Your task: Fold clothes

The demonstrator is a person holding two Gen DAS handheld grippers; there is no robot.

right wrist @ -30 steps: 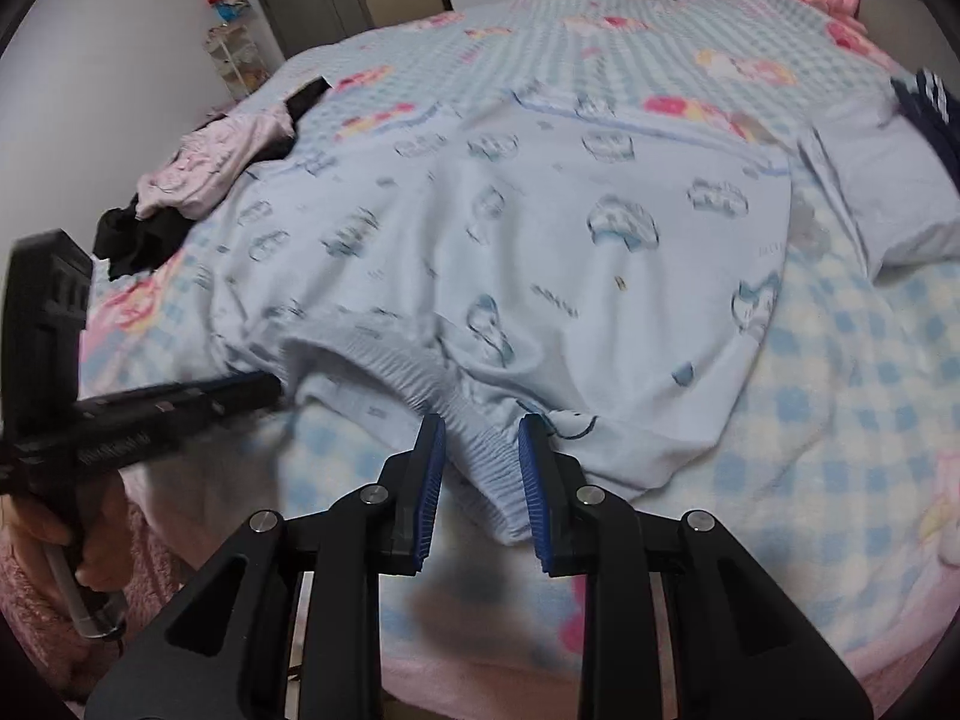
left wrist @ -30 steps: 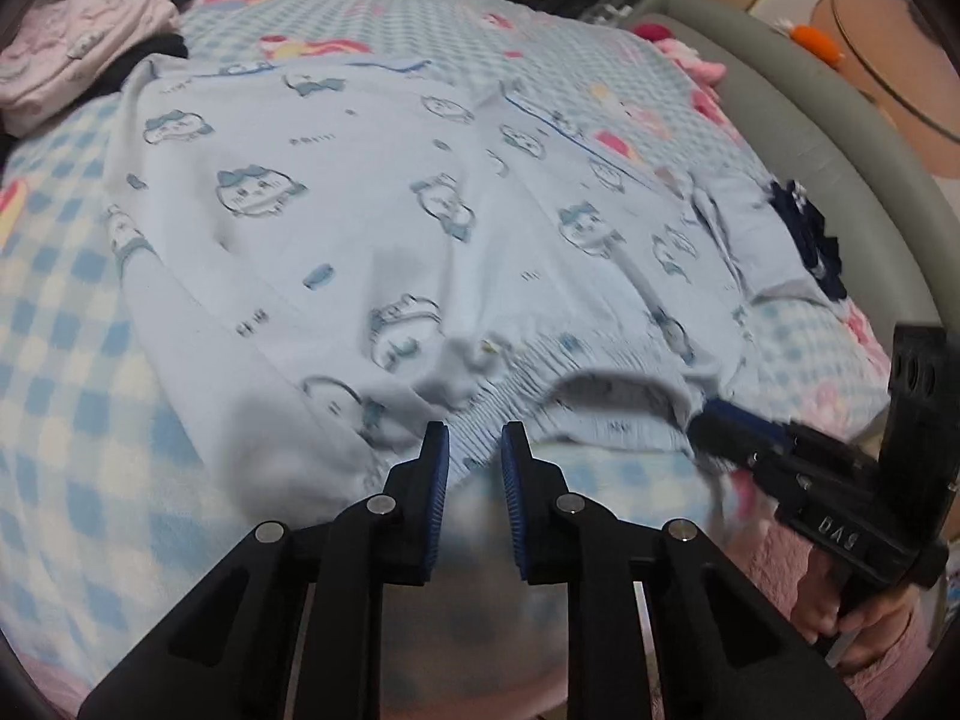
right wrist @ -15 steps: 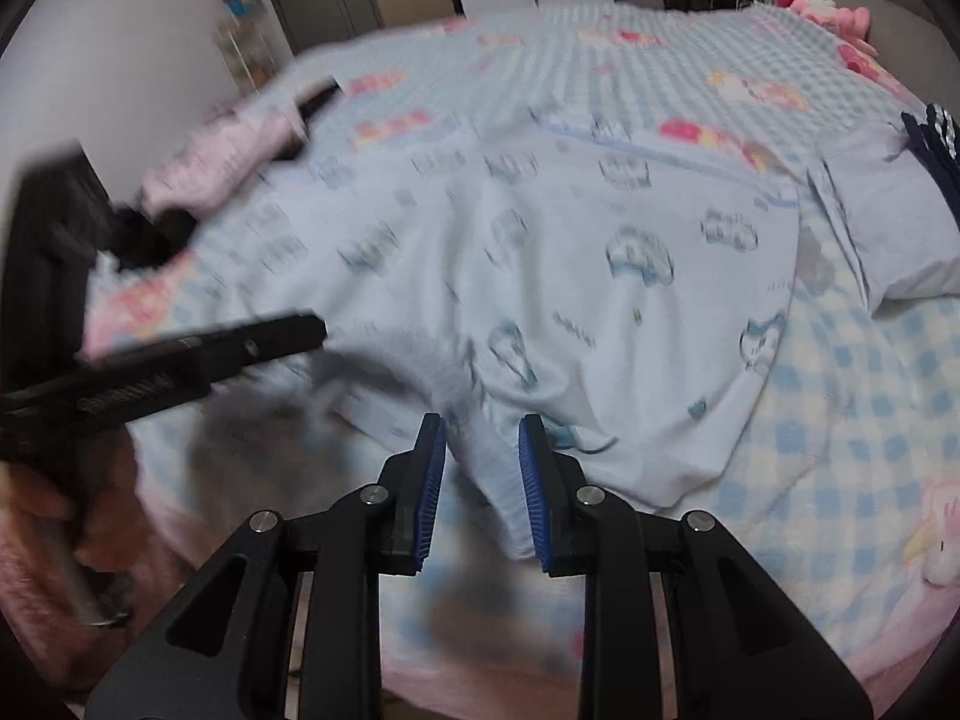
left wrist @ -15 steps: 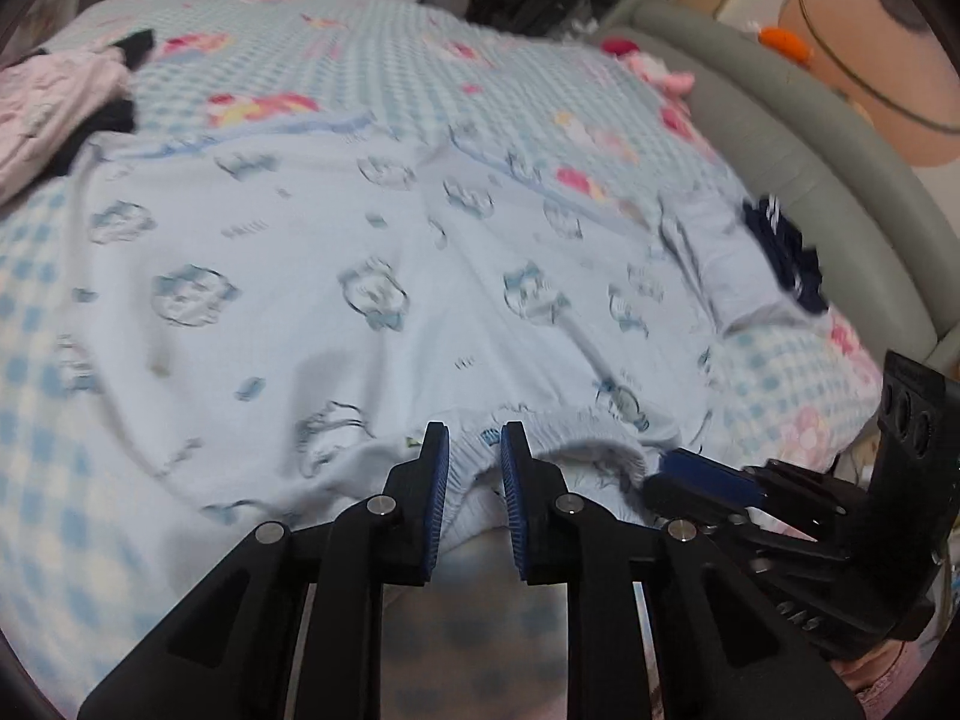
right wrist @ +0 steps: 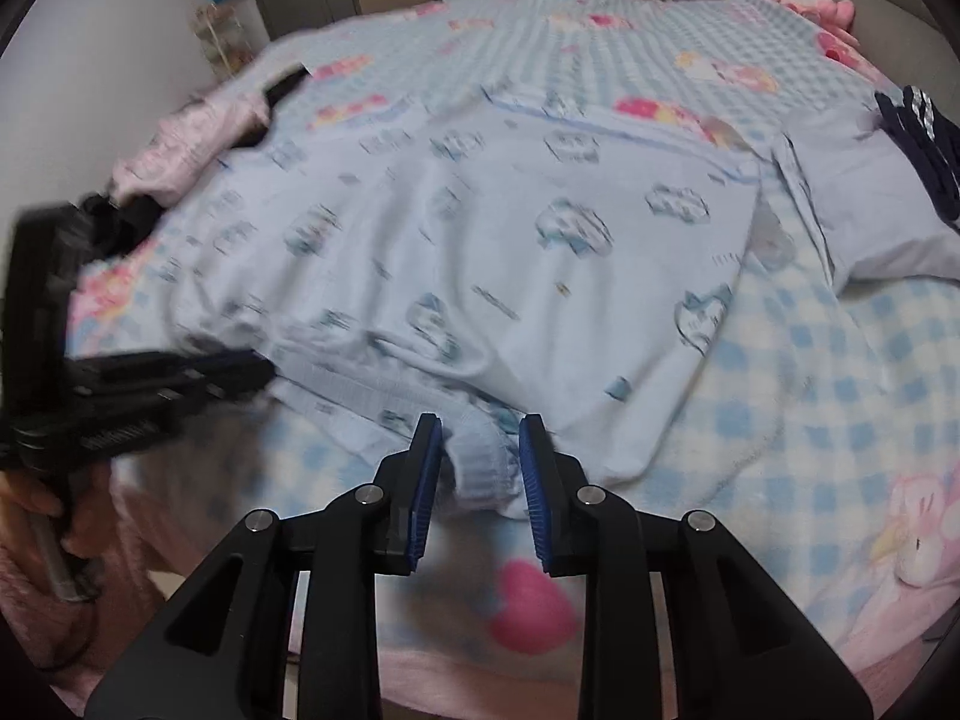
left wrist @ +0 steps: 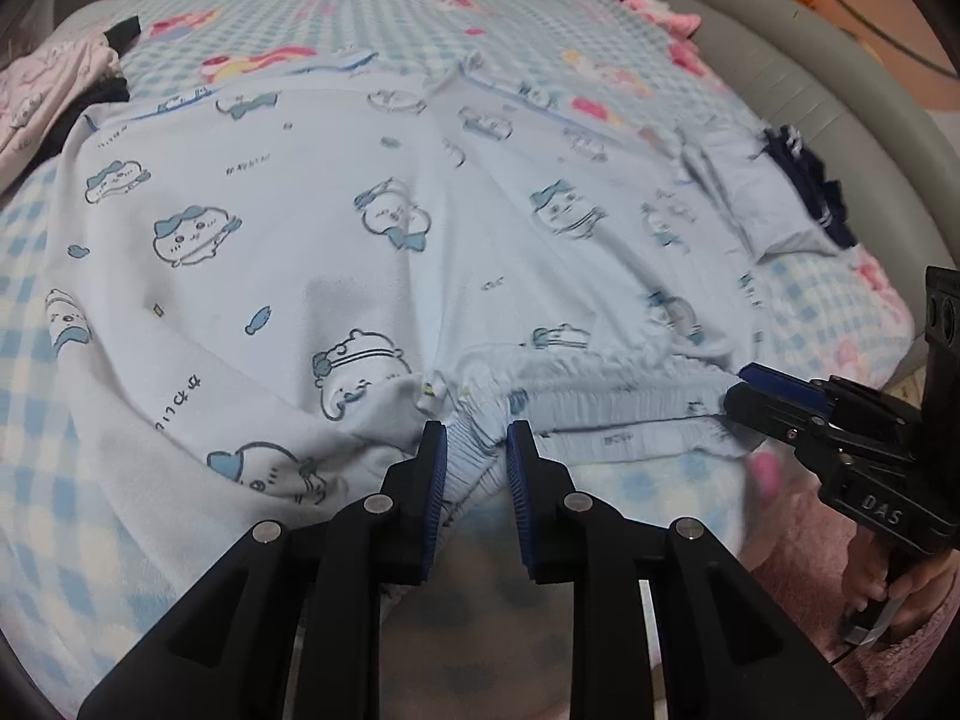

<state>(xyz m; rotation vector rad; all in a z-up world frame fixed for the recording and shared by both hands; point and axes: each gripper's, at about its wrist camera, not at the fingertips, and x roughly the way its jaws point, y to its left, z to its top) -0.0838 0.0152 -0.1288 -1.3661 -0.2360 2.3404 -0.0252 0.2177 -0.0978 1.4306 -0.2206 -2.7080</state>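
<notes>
Since a second ago the left gripper (left wrist: 475,450) has been shifted along the waistband (left wrist: 600,387), its jaws just eased wider though elastic sits between them. Pants (left wrist: 372,228) are spread mid-bed; the right gripper (right wrist: 480,450) clamps bunched waistband. Slippage threatens if the left loosens further.

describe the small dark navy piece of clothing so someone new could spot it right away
Start from the checked blue bedspread and go to its side by the grey padded bed frame. There a folded plain blue garment lies, with the navy garment on its far edge: the only dark, white-striped item there.
</notes>
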